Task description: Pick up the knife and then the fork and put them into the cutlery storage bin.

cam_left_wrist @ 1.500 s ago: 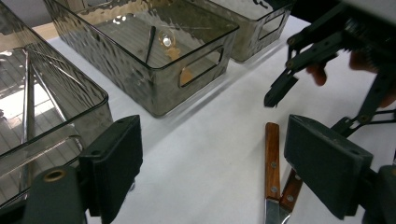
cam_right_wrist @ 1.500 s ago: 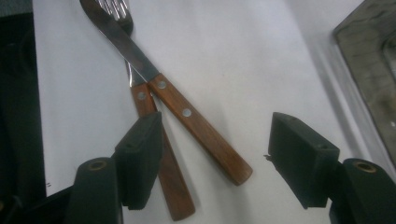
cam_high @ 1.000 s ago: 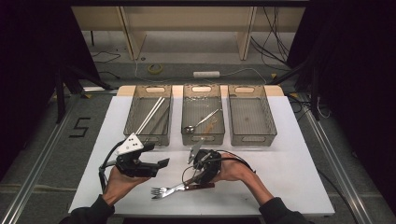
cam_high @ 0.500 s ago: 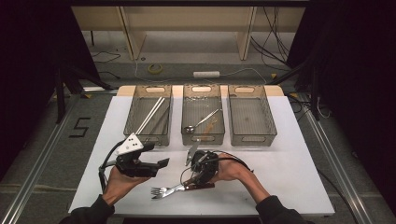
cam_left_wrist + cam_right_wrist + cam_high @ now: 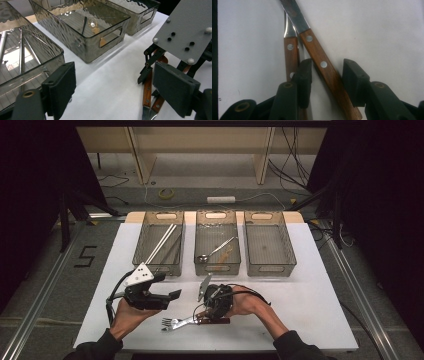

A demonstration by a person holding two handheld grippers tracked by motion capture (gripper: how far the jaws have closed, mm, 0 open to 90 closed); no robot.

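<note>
White cloth covers the surface (image 5: 310, 310) where you work. Your left gripper (image 5: 172, 295) is open and holds nothing; it waits off to the side of the two wooden handles. Your right gripper (image 5: 325, 75) is nearer. Its jaws have just been closing, one on each side of the slanted wooden handle (image 5: 324, 67), but not squeezing it yet. That handle runs long, straight ahead of the gripper. A second wooden handle (image 5: 290, 56) lies just left of it.

Right gripper (image 5: 204, 312) points down over two wooden-handled steel forks (image 5: 184, 321) on the white table (image 5: 310, 305), its jaws just closing around the handles. Left gripper (image 5: 172, 295) hovers beside. Three smoked clear-plastic bins (image 5: 265, 245) sit behind.
</note>
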